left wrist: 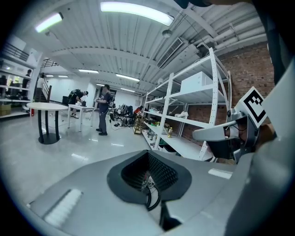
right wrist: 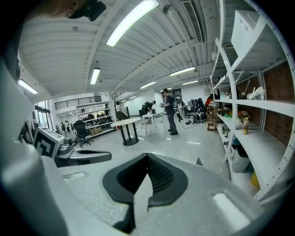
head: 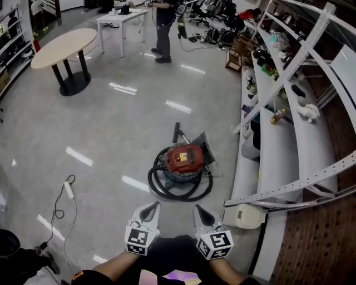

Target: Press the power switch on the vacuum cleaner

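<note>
left gripper point(head: 152, 205) and right gripper point(head: 199, 209) both closed and empty, well short of the red vacuum cleaner point(head: 184, 158) on the floor point(head: 111, 128) by the shelving point(head: 278, 150); switch likely on top, hard to see, so approach and press with one closed tip.

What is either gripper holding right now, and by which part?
Nothing: the left gripper and right gripper are both shut and empty, apart from the red vacuum cleaner.

vacuum cleaner point(head: 184, 160): 1 | tongs point(head: 149, 210) point(head: 201, 212): 2 | tables point(head: 63, 47) point(head: 119, 17): 2 | person point(head: 164, 29): 1
</note>
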Demonstrator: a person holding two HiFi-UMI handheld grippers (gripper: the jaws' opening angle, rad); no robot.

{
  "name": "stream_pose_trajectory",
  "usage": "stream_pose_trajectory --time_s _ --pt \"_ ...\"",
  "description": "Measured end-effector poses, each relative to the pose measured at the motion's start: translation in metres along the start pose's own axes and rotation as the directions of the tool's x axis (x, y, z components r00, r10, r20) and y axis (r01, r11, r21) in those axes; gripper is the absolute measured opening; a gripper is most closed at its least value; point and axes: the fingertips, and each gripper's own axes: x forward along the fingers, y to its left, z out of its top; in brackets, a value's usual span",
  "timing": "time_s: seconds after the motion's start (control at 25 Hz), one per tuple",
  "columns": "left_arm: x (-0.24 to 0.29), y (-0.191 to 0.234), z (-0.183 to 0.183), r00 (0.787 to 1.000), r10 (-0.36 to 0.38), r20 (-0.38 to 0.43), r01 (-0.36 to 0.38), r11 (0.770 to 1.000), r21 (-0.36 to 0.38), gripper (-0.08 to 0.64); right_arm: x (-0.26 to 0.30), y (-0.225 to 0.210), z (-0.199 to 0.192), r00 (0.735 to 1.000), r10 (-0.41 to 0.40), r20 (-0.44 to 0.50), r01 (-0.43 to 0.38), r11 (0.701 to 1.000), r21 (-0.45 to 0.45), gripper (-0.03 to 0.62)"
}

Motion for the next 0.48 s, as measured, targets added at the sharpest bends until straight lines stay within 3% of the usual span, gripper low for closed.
stream_pose_trajectory --time_s 0.28,0.48 --pt "-0.018 0.048 0.02 0.993 0.113 0.024 -0.111 0.992 -0.062 0.015 0.042 0.017 0.023 0.999 0.052 -0.016 -0.053 0.997 -0.049 -0.008" --pt "-0.025 0.075 0.009 0.981 0.19 0.029 -0.188 0.979 -0.079 0.015 0.073 0.017 0.029 0.995 0.095 -0.038 -0.098 0.992 -0.076 -0.008"
